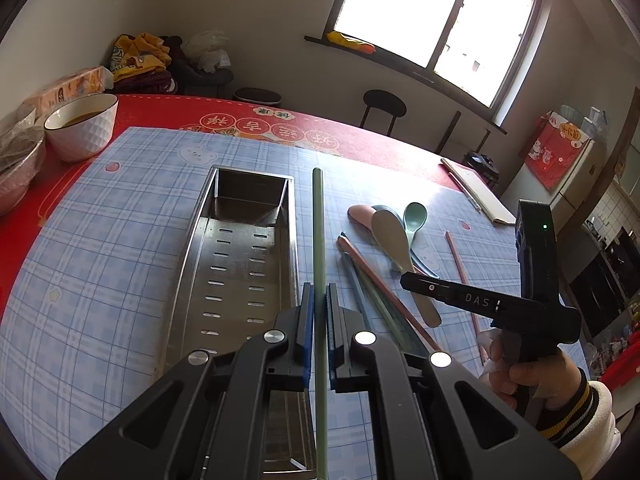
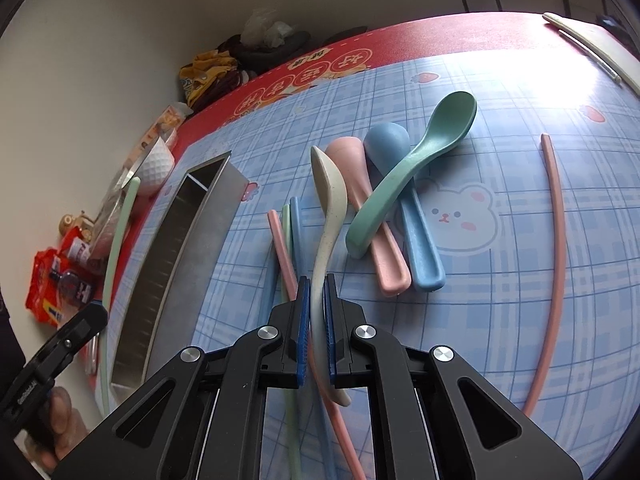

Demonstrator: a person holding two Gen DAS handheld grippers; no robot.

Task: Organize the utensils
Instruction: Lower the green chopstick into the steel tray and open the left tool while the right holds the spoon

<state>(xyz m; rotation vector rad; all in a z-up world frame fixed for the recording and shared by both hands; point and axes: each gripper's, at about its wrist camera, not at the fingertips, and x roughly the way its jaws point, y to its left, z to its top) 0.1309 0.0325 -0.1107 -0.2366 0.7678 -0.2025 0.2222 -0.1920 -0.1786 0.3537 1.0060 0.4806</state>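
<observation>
My left gripper (image 1: 319,300) is shut on a pale green chopstick (image 1: 318,224), held just right of the steel utensil tray (image 1: 240,264); the chopstick also shows in the right wrist view (image 2: 116,248). My right gripper (image 2: 318,296) is shut on the handle of a cream spoon (image 2: 326,200), whose bowl points away over the mat. Green (image 2: 416,160), blue (image 2: 416,224) and pink (image 2: 368,216) spoons lie in a pile beside it. Pink, green and blue chopsticks (image 2: 286,240) lie under my right gripper. A lone pink chopstick (image 2: 554,260) lies at the right.
A blue plaid mat (image 1: 120,240) covers a red tablecloth (image 1: 168,108). A white bowl (image 1: 82,126) and a clear bowl (image 1: 16,160) stand at the far left. A flat cream box (image 1: 476,190) lies at the far right edge. Snack packets (image 2: 52,280) lie left of the tray.
</observation>
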